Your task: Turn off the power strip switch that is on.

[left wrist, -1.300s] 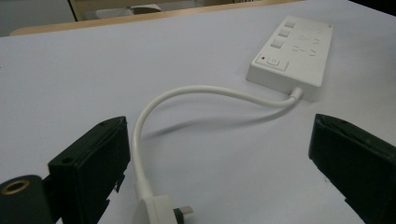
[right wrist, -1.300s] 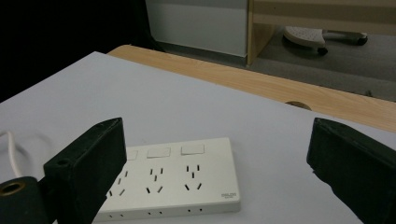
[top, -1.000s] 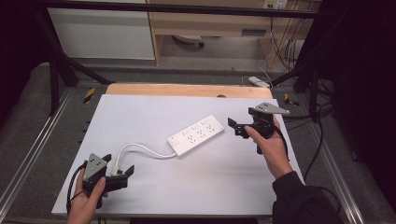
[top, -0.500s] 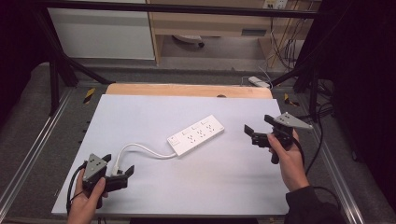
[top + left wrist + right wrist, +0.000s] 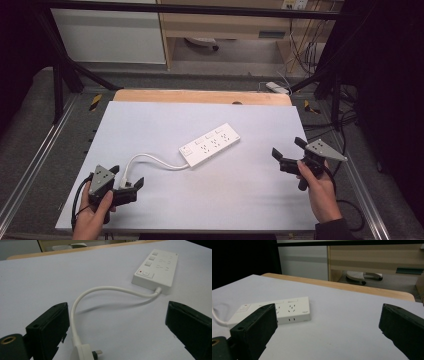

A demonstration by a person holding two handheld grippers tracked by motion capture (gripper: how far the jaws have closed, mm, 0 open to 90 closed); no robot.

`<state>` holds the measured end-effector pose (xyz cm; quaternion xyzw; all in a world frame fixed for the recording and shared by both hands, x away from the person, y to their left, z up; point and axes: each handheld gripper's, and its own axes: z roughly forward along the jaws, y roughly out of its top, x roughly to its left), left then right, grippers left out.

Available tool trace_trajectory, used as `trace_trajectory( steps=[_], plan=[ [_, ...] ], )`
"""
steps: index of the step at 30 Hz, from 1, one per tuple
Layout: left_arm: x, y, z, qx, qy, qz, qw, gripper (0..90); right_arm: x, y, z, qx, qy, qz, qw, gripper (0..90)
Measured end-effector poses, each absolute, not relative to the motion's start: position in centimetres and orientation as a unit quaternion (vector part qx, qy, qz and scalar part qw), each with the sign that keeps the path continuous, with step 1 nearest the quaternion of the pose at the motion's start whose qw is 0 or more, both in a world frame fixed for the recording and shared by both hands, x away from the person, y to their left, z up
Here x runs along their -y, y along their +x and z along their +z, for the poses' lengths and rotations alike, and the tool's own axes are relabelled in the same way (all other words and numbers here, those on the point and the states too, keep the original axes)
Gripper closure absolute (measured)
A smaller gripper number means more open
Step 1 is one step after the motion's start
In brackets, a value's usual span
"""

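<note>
Dark room, grey floor, wooden shelf unit behind. White flat table top (image 5: 165, 125) with a bare wood strip at its far edge. On it, near the middle, lies a white rectangular plastic power strip (image 5: 210, 144), angled, switch end toward my left side. Its white round cable (image 5: 150, 161) curves off that end toward my left gripper (image 5: 125, 182) and ends in a white plug (image 5: 83, 352) with metal pins, flat on the table between the spread jaws, nothing touching it. My left gripper is released, low at the near-left corner. My right gripper (image 5: 290, 152) is also released, jaws wide, holding nothing, near the table's right edge, well apart from the strip.
</note>
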<state>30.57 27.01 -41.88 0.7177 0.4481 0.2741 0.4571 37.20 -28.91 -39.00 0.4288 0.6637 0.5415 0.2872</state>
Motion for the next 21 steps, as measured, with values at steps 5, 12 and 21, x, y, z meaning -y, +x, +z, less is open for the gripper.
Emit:
trace_trajectory(
  steps=[5, 12, 21],
  plan=[
    [-27.0, 30.6, -41.9, -0.449, 0.718, 0.273, 0.457, 5.6, 28.9, 36.6, -40.5, -0.67, 0.434, 0.534, 0.28, 2.3],
    [-27.0, 30.6, -41.9, -0.447, 0.718, 0.273, 0.458, 5.6, 27.9, 36.4, -42.6, -0.688, 0.431, 0.524, 0.258, 2.3],
    [-26.9, 30.6, -41.9, -0.447, 0.717, 0.271, 0.461, 5.6, 26.2, 36.9, -44.3, -0.72, 0.428, 0.491, 0.239, 3.1]
  ],
)
